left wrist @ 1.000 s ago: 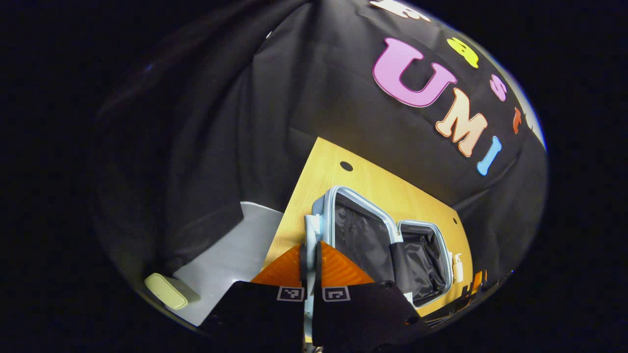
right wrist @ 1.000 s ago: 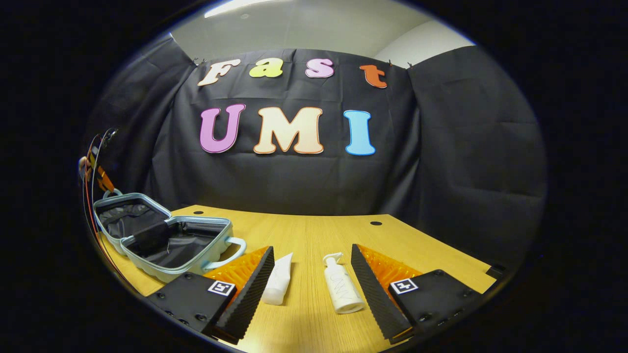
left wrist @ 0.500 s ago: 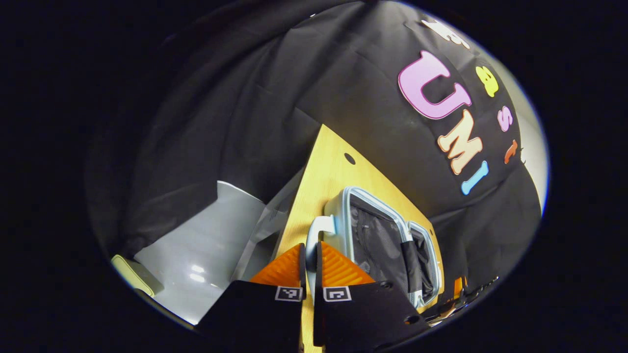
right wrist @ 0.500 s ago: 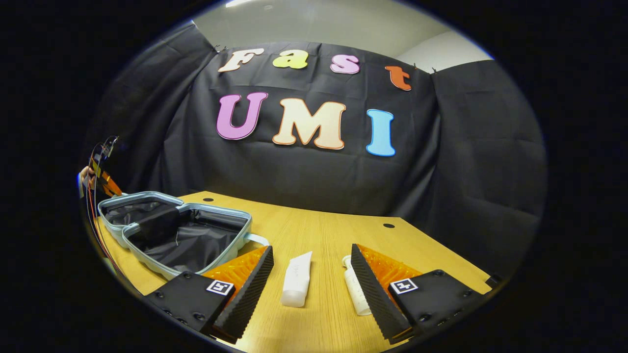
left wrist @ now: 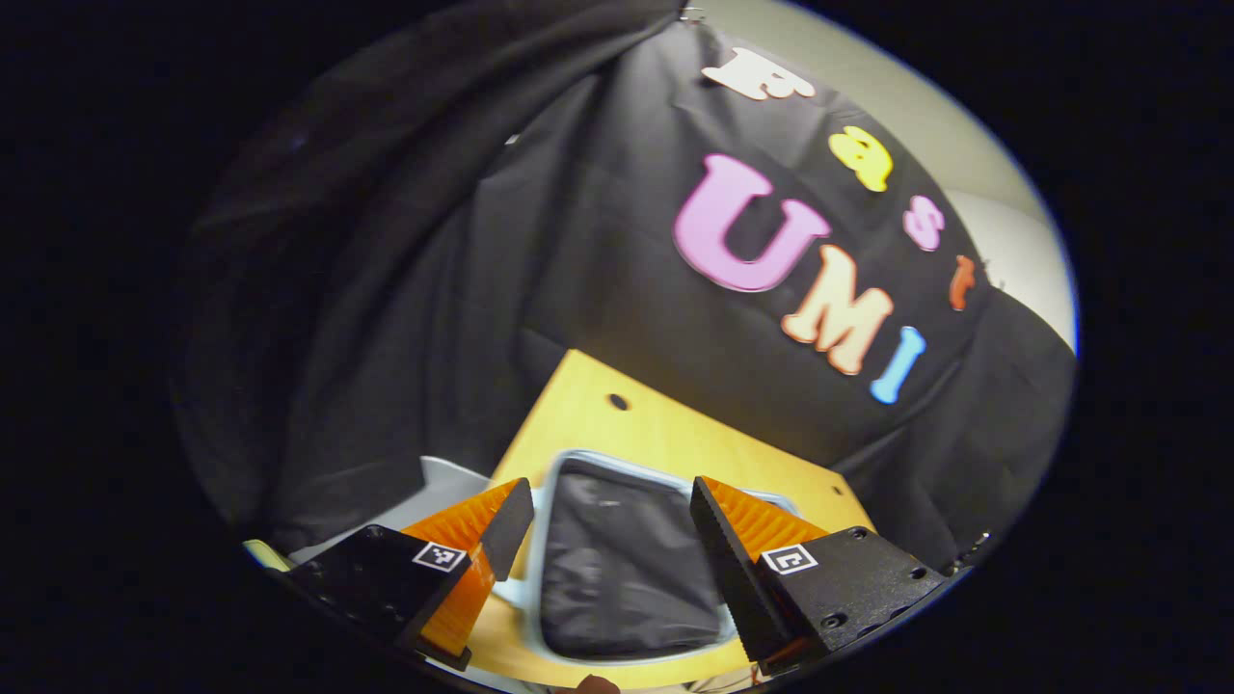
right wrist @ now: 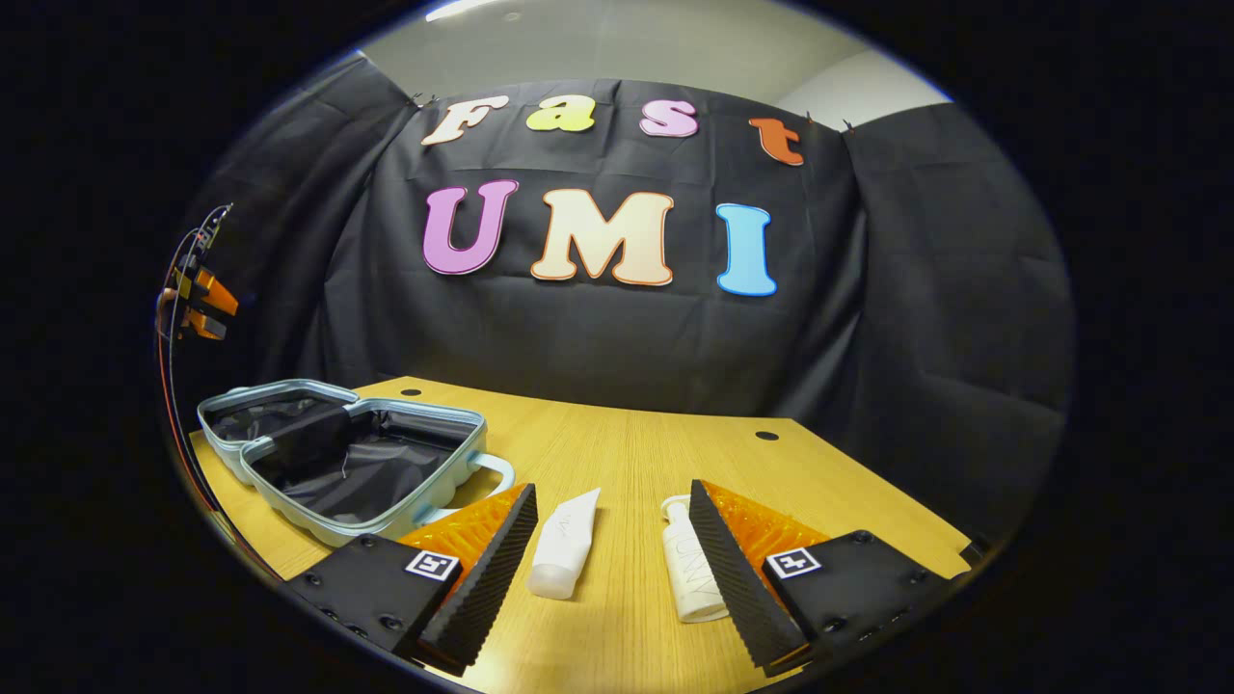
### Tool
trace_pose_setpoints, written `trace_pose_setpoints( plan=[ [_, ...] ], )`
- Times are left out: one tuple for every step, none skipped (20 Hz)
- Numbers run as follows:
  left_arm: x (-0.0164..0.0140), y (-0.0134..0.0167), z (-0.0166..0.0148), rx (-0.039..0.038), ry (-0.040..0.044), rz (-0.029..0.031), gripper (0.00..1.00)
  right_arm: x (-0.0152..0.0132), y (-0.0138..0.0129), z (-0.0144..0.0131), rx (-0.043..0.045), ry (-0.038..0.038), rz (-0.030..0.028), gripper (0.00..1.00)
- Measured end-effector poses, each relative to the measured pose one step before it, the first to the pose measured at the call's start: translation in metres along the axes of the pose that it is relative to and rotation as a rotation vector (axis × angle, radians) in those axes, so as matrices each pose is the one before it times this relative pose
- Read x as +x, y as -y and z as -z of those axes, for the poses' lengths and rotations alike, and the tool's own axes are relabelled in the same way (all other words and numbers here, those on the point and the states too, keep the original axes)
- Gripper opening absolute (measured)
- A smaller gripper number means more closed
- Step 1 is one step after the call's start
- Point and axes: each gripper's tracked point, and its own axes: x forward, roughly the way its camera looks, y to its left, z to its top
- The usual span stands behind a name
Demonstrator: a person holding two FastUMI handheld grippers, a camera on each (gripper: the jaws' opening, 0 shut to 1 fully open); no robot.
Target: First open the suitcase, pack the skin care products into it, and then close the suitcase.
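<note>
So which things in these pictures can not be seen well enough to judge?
- Pump bottle, right gripper view: its right side is hidden behind a finger of the right tool.
- Suitcase, left gripper view: motion blur smears its rim; the second half is behind a finger.
- Left tool, right gripper view: too small at the edge to judge.
- Tube: its print is too small.

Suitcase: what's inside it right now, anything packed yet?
The suitcase lies open, and both halves show black lining, with a black strap across the hinge. No product shows inside. The tube and pump bottle lie on the table. The near wall hides part of the floor.
</note>
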Motion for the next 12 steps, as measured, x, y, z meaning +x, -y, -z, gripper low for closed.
trace_pose_setpoints(
  plan=[
    [-0.00121,0.03834,0.00847,0.01017,-0.01783,0.05752,0.95,0.00083,0.0033,0.00044,0.0089,-0.01725,-0.01967,1.0],
    [0.00238,0.03712,0.0097,0.01367,-0.02381,0.05958,0.95,-0.00039,0.00601,-0.002,0.00245,-0.00817,-0.01146,1.0],
    [0.01042,0.03366,0.01145,0.01422,-0.03049,0.05746,0.95,-0.00033,0.00552,-0.0027,-0.00521,-0.00591,-0.01382,1.0],
    [0.0111,0.02966,0.01264,0.01134,-0.03778,0.04865,0.95,0.00035,0.00516,-0.00079,-0.00643,-0.01176,-0.00974,1.0],
    [0.01445,0.02358,0.01131,0.02836,-0.03304,0.03906,0.95,-0.00013,0.00608,-0.00029,-0.01127,-0.0112,-0.00762,0.99],
    [0.01689,0.01955,0.01004,0.03342,-0.03207,0.02159,0.95,0.00022,0.00527,0.00081,-0.01454,-0.01292,-0.00652,1.0],
    [0.02252,0.02071,0.01139,0.03282,-0.04172,0.02505,0.95,0.00007,0.00434,-0.00016,-0.01736,-0.01198,-0.00572,1.0],
    [0.01915,0.01893,0.01042,0.02516,-0.04074,0.02606,0.95,0.00024,0.00395,0.00201,-0.01827,-0.01532,-0.00502,1.0],
    [0.02095,0.01877,0.00971,0.02067,-0.04859,0.02684,0.95,0.00168,0.0039,0.002,-0.01687,-0.01562,-0.00343,0.99],
    [0.02154,0.01785,0.01117,0.0156,-0.05253,0.02665,0.95,0.00191,0.00333,0.00423,-0.01027,-0.01998,-0.00465,0.99],
    [0.02103,0.0125,0.01016,0.01276,-0.0555,0.02546,0.95,0.00205,0.0014,0.00468,-0.00327,-0.02661,-0.00781,1.0],
    [0.01986,0.0128,0.01091,0.00621,-0.05449,0.02115,0.95,0.00212,-0.00036,0.00528,-0.00352,-0.02411,-0.01146,1.0]
  ],
)
